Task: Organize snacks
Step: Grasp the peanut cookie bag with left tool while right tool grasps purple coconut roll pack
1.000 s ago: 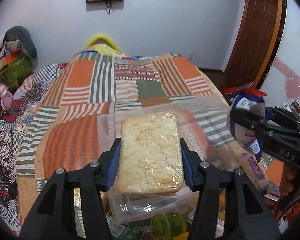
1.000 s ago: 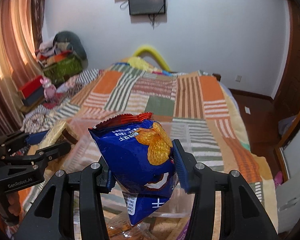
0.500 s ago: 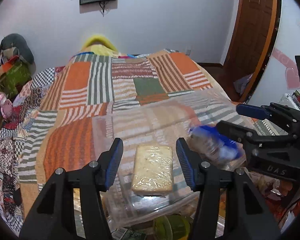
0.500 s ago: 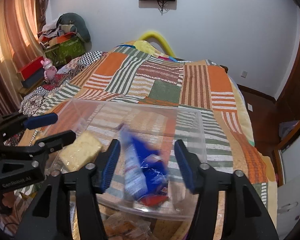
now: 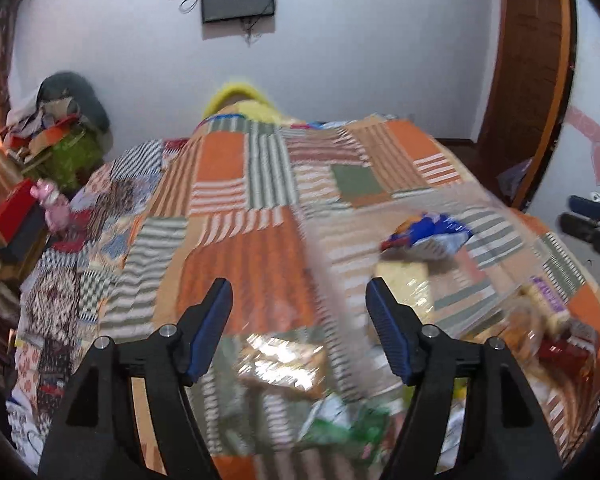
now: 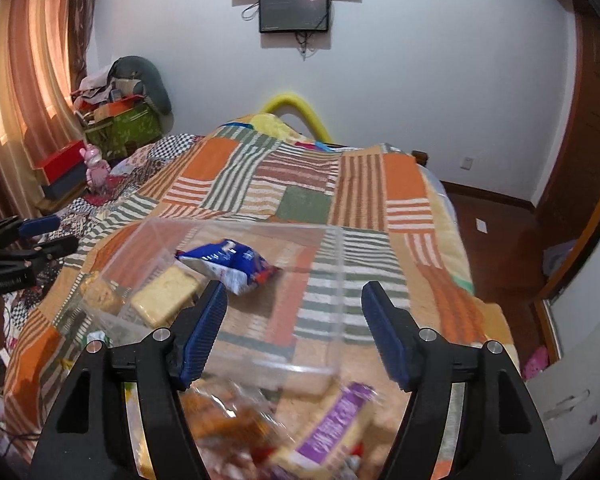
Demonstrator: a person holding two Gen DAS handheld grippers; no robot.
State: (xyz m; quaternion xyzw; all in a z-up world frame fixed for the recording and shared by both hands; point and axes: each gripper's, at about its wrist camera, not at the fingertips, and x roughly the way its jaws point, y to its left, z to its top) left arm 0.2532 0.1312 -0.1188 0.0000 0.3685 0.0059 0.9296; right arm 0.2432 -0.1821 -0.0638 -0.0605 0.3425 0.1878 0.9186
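A clear plastic bin [image 6: 336,264] sits on the patchwork bed. Inside it lie a blue snack bag [image 6: 228,262] and a wrapped pale cracker pack [image 6: 166,296]. The bag [image 5: 428,234] and the pack [image 5: 406,286] also show in the left wrist view. My left gripper [image 5: 300,322] is open and empty, to the left of the bin. My right gripper [image 6: 294,320] is open and empty, above the bin's near wall. Loose snacks lie below both grippers: a golden wrapped pack [image 5: 280,360], a green packet [image 5: 340,424], an orange snack bag [image 6: 224,416] and a purple-labelled pack [image 6: 332,428].
The bed with its orange and green striped quilt [image 6: 300,184] fills the scene. Boxes and a pink toy [image 6: 96,168] stand at the left. A wooden door [image 5: 528,80] is at the right. A TV [image 6: 294,8] hangs on the far wall.
Both grippers opened and dropped their loads into the bin: the cracker pack from the left, the blue bag from the right. Both have pulled back; the left swung left.
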